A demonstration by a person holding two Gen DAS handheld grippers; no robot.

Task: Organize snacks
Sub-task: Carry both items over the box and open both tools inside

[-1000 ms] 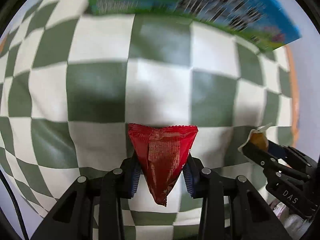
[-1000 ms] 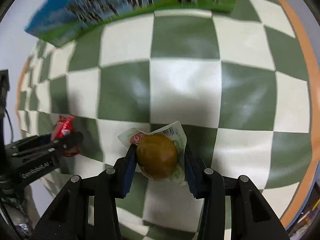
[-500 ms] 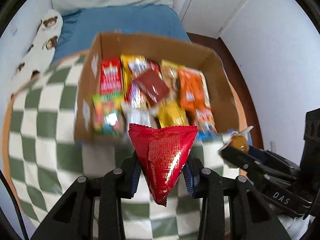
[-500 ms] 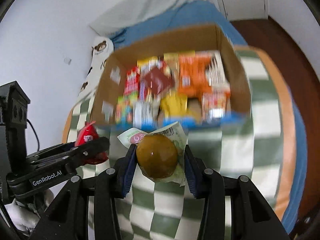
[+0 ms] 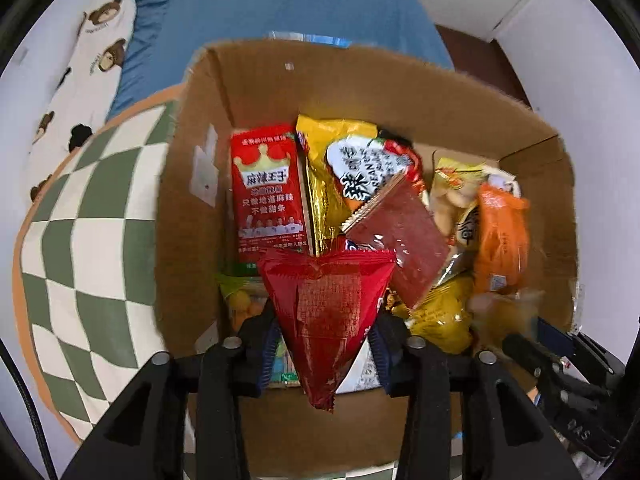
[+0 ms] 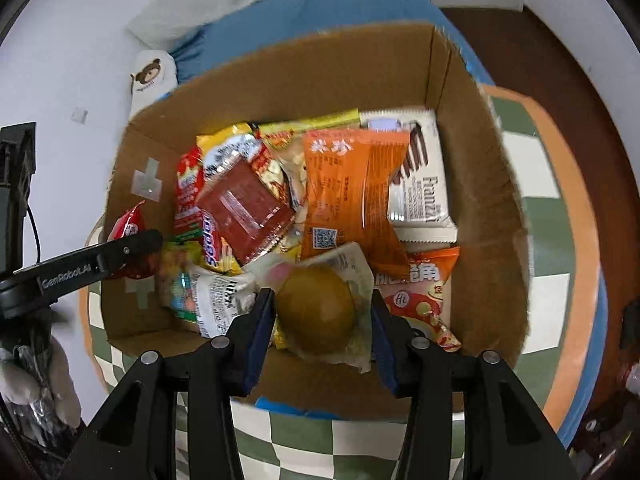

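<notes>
A red triangular snack packet [image 5: 326, 320] stands between the pads of my left gripper [image 5: 324, 344], above the near left part of the cardboard box [image 5: 200, 224]. The left jaws are opening, and the pads still touch the packet's sides. A round brown pastry in a clear wrapper [image 6: 318, 312] sits between the pads of my right gripper [image 6: 322, 336] over the box's near side. Those jaws are opening too, with the wrapper still against both pads. The right wrist view shows the left gripper [image 6: 132, 248] with the red packet [image 6: 128, 224] at the box's left wall.
The box [image 6: 480, 208] holds several snack packs: a red bag [image 5: 266, 188], an orange pack [image 6: 348, 192], a white wafer pack [image 6: 424, 184]. It rests on a green-and-white checked cloth [image 5: 92, 248]. Behind lie a blue bed [image 5: 280, 4] and a bear-print pillow [image 5: 84, 68].
Both grippers have travelled from over the bare checked cloth to above the open box, each carrying its snack. The pads stand slightly wider than before.
</notes>
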